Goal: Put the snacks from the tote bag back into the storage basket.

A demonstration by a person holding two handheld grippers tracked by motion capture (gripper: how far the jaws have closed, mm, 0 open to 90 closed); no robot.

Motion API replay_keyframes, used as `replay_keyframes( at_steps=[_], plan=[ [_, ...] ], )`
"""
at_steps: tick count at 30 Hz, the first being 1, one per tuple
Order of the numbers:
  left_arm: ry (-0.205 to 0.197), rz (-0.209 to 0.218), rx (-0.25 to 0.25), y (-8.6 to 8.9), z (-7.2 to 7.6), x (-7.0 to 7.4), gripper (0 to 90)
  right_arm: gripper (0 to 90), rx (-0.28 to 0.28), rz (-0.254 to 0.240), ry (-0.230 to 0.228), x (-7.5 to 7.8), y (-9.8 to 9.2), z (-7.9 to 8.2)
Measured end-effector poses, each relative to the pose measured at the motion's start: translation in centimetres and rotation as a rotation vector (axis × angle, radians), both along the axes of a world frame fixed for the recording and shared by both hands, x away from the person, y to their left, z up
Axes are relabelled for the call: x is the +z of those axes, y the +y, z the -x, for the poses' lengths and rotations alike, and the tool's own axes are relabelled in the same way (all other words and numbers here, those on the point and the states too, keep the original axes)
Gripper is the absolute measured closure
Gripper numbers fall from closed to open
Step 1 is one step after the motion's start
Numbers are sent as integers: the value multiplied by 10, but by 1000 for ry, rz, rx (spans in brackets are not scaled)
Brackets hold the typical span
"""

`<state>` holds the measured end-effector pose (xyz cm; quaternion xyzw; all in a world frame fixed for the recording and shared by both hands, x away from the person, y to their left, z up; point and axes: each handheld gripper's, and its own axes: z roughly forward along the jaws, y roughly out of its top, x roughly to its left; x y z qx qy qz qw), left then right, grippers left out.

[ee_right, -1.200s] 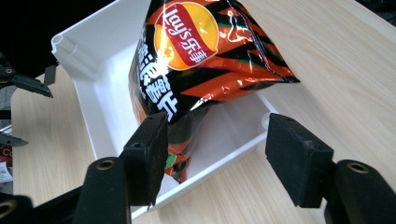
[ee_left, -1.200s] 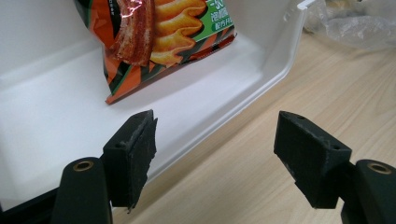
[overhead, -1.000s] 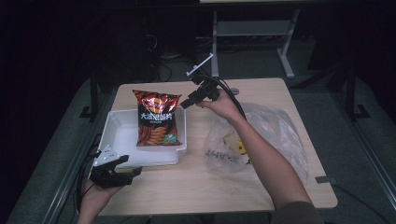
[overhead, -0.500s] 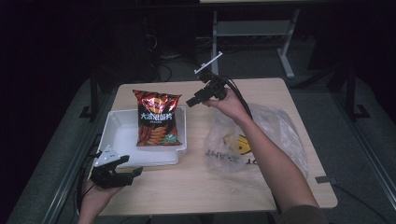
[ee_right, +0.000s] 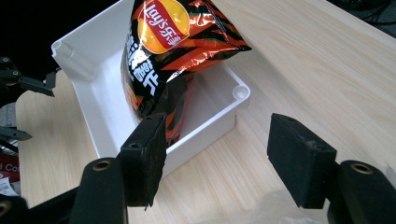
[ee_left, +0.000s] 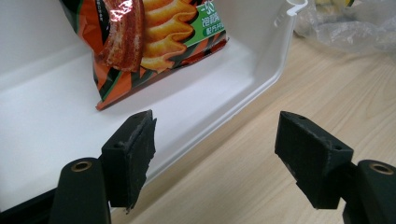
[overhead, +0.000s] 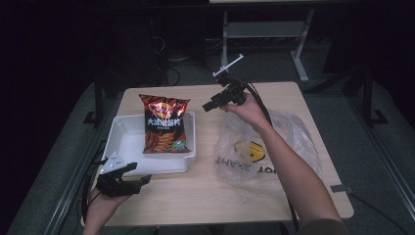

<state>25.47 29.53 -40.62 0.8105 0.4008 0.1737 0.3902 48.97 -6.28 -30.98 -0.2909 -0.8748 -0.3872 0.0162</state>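
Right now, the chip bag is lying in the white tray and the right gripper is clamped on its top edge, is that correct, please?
Not quite: the chip bag does lie in the white tray, but the right gripper is open and clear of it, as the right gripper view shows.

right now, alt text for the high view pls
A bag of chips lies in a white tray on a wooden table. The open right gripper hovers beside it above a clear plastic bag; the open left gripper rests near the tray's front edge.
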Motion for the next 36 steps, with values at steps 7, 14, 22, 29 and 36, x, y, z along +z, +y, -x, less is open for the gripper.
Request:
replay_keyframes(
  at_steps=[7,14,22,29,36],
  plan=[
    [2,-13,-2,0,-1,-1,283,363,-9,-5,-2,1,-8,1],
    [4,-18,-2,-1,-1,-2,283,357,-16,-11,0,-2,-16,3],
    [9,-19,-7,0,-1,-3,282,350,-32,-19,13,-5,-29,4],
    [11,-16,-6,0,-1,-3,282,347,-49,-29,17,-6,-39,6],
    [10,-15,-7,-1,-1,-4,282,345,-61,-34,24,-7,-48,8]
  ],
)
